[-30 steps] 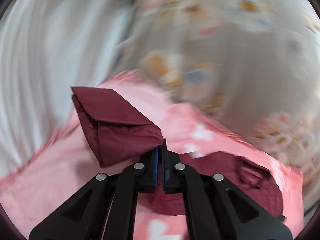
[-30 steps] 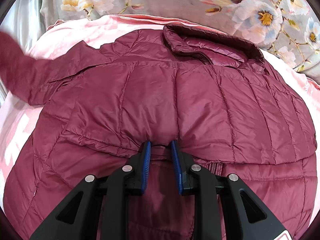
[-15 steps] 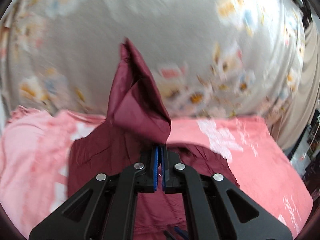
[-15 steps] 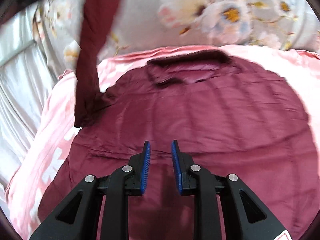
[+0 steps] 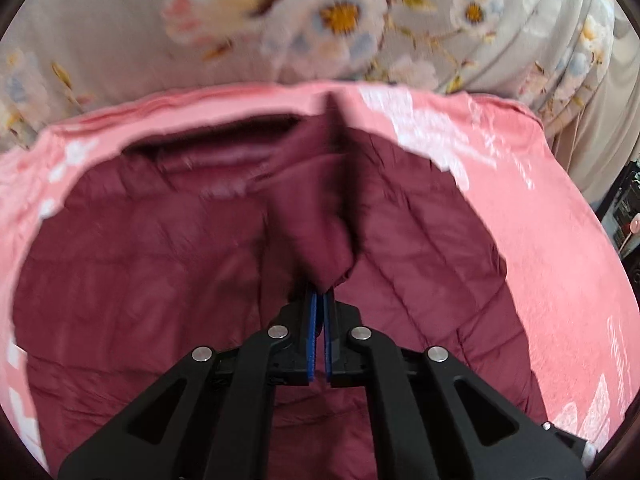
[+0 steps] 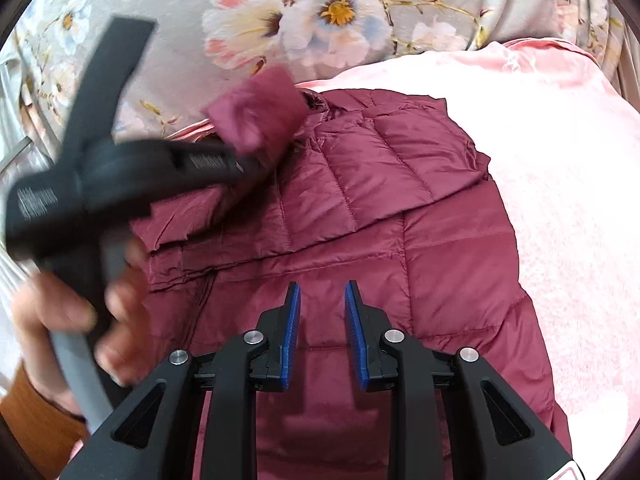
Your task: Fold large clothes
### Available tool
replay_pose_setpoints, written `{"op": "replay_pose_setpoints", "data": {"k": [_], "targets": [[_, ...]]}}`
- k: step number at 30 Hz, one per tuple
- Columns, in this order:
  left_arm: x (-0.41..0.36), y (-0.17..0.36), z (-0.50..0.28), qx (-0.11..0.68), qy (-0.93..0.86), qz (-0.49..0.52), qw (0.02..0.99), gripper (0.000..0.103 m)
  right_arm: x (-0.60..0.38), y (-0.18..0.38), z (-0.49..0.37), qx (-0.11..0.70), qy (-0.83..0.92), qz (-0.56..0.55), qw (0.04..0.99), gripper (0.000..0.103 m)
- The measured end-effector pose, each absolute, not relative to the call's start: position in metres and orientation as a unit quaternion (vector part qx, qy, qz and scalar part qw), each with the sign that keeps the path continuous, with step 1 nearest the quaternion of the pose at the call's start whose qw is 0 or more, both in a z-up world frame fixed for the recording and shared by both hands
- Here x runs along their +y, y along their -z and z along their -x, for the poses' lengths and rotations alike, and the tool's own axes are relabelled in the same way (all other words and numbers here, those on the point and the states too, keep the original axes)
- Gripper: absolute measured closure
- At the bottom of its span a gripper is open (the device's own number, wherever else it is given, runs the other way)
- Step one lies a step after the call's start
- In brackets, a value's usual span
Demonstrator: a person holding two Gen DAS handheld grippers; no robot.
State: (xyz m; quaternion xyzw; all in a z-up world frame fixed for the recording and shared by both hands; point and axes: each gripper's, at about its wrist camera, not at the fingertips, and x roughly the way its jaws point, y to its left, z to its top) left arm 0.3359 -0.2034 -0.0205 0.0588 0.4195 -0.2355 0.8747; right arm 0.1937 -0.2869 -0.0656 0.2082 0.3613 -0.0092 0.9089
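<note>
Over the pink blanket (image 6: 560,184) the maroon puffer jacket (image 6: 400,208) lies spread, its sleeve (image 5: 316,236) pinched in the clenched left gripper (image 5: 320,300) above the chest. Nearer, the right gripper (image 6: 322,312) hangs released, empty — so slick fabric could slip free, or the sleeve land bunched.

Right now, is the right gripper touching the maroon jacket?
Cannot tell. In the right wrist view the right gripper is open over the jacket with nothing between its pads, but any gap below the fingertips isn't visible.

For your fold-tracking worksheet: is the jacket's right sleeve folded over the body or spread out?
Folded: the right sleeve lies diagonally across the jacket body. The left gripper holds the other sleeve.
</note>
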Motion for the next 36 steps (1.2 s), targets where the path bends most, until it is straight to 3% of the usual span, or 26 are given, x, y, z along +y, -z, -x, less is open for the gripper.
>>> {"op": "replay_pose_setpoints", "data": {"k": [1,2,3,5,8,12,18,20,21,22,24,32,36], "targets": [[-0.201,0.024,-0.337,0.422,0.240,-0.049,0.873,0.098,-0.287,0.065,-0.195,0.360,0.009,-0.208,0.910,0.068],[-0.198,0.027,-0.338,0.425,0.240,-0.038,0.872,0.082,-0.287,0.065,-0.193,0.357,0.009,-0.207,0.911,0.059],[-0.189,0.028,-0.338,0.424,0.242,-0.015,0.872,0.053,-0.286,0.063,-0.194,0.352,0.011,-0.203,0.914,0.054],[-0.165,0.020,-0.333,0.405,0.242,0.033,0.881,0.029,-0.288,0.060,-0.196,0.345,0.013,-0.198,0.918,0.042],[-0.117,-0.001,-0.319,0.367,0.251,0.074,0.893,0.013,-0.293,0.055,-0.203,0.339,0.013,-0.199,0.920,0.036],[-0.027,-0.010,-0.318,0.358,0.214,0.142,0.898,0.012,-0.308,0.054,-0.224,0.343,0.014,-0.239,0.908,0.035],[0.100,0.024,-0.347,0.401,0.148,0.300,0.853,0.017,-0.331,0.069,-0.264,0.353,0.023,-0.321,0.878,0.035],[0.114,0.039,-0.352,0.415,0.155,0.337,0.831,0.020,-0.333,0.074,-0.275,0.359,0.024,-0.331,0.872,0.041],[0.119,0.046,-0.355,0.422,0.160,0.354,0.819,0.022,-0.331,0.076,-0.280,0.364,0.025,-0.331,0.870,0.056],[0.121,0.052,-0.360,0.431,0.165,0.370,0.806,0.024,-0.330,0.078,-0.284,0.370,0.023,-0.330,0.868,0.079],[0.119,0.058,-0.367,0.435,0.174,0.389,0.793,0.029,-0.329,0.078,-0.290,0.376,0.022,-0.333,0.864,0.097],[0.128,0.059,-0.389,0.421,0.145,0.420,0.791,0.029,-0.318,-0.002,-0.288,0.298,-0.013,-0.296,0.907,0.100],[0.137,0.065,-0.397,0.426,0.109,0.410,0.799,0.036,-0.312,-0.039,-0.286,0.279,-0.028,-0.267,0.922,0.100]]}}
